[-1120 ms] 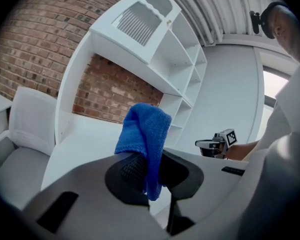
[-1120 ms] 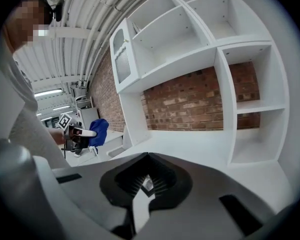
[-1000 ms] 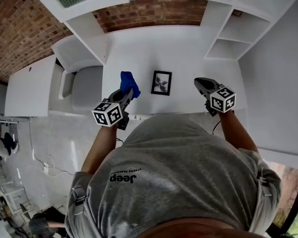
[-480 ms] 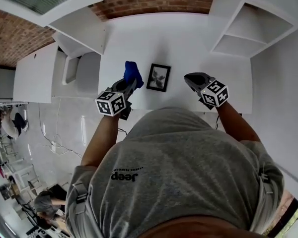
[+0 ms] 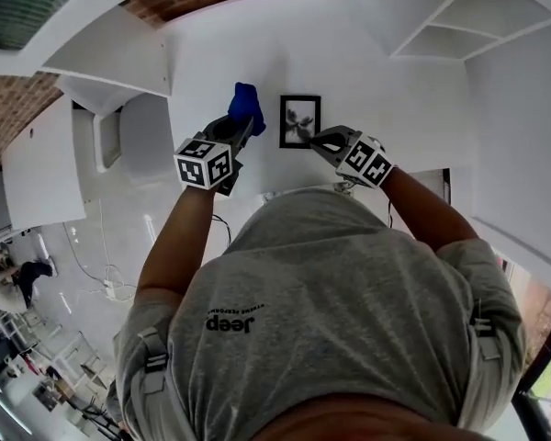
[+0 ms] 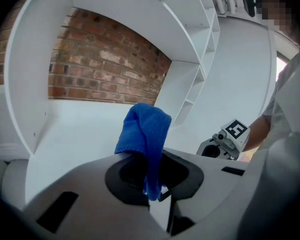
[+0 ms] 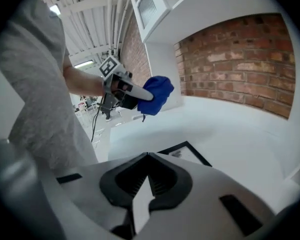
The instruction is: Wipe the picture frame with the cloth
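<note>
A small black picture frame (image 5: 300, 120) with a grey print lies flat on the white desk (image 5: 386, 90); the right gripper view shows its corner (image 7: 186, 150) just past the jaws. My left gripper (image 5: 240, 129) is shut on a blue cloth (image 5: 247, 105), which it holds above the desk just left of the frame. The cloth (image 6: 145, 128) sticks up out of the left gripper (image 6: 151, 159). My right gripper (image 5: 316, 139) is shut and empty, its tip at the frame's near right corner. The right gripper (image 7: 148, 156) looks over the frame towards the cloth (image 7: 157, 94).
White shelving (image 5: 464, 12) stands at the desk's right, and a brick wall (image 7: 240, 59) runs behind it. A white shelf unit (image 5: 101, 49) and a pale rounded seat (image 5: 145, 136) sit to the left. The desk's front edge (image 5: 285, 191) is close to my body.
My right gripper has moved left from the open desk to the frame's near right corner. The left gripper still holds the cloth just left of the frame.
</note>
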A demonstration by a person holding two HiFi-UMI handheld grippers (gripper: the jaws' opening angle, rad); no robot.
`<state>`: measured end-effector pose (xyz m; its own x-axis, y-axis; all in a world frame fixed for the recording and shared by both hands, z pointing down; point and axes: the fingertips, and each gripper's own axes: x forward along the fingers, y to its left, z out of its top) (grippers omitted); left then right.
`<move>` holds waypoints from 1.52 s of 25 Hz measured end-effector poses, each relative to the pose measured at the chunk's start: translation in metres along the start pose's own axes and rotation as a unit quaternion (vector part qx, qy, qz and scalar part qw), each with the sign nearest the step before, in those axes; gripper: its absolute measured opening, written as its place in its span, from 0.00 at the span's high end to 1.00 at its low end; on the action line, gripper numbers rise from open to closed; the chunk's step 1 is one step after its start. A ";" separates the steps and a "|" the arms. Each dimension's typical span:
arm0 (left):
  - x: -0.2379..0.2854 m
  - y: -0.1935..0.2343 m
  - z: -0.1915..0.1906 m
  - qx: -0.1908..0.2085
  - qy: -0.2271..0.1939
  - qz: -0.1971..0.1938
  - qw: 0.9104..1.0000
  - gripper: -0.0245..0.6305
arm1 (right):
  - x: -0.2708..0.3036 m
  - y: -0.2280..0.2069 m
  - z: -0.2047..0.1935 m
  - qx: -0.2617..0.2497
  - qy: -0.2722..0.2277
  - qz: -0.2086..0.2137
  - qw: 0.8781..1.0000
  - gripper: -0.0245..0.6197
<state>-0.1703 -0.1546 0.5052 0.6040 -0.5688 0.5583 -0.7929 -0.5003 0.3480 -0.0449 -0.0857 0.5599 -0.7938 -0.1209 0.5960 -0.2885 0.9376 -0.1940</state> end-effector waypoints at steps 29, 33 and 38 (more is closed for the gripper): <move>0.212 -0.069 -0.038 0.377 0.217 -0.170 0.884 0.88 | 0.089 0.007 -0.057 -0.107 0.080 -0.055 0.989 0.94; 0.222 -0.068 -0.061 0.412 0.264 -0.180 0.853 0.88 | 0.088 0.008 -0.056 -0.092 0.078 -0.052 0.991 0.94; 0.222 -0.064 -0.060 0.408 0.269 -0.185 0.853 0.88 | 0.087 0.006 -0.056 -0.073 0.080 -0.056 0.993 0.94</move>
<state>0.0099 -0.2096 0.6518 0.5019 -0.0024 0.8649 -0.1028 -0.9931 0.0569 -0.0861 -0.0727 0.6542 -0.6623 -0.1840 0.7263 -0.2796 0.9600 -0.0117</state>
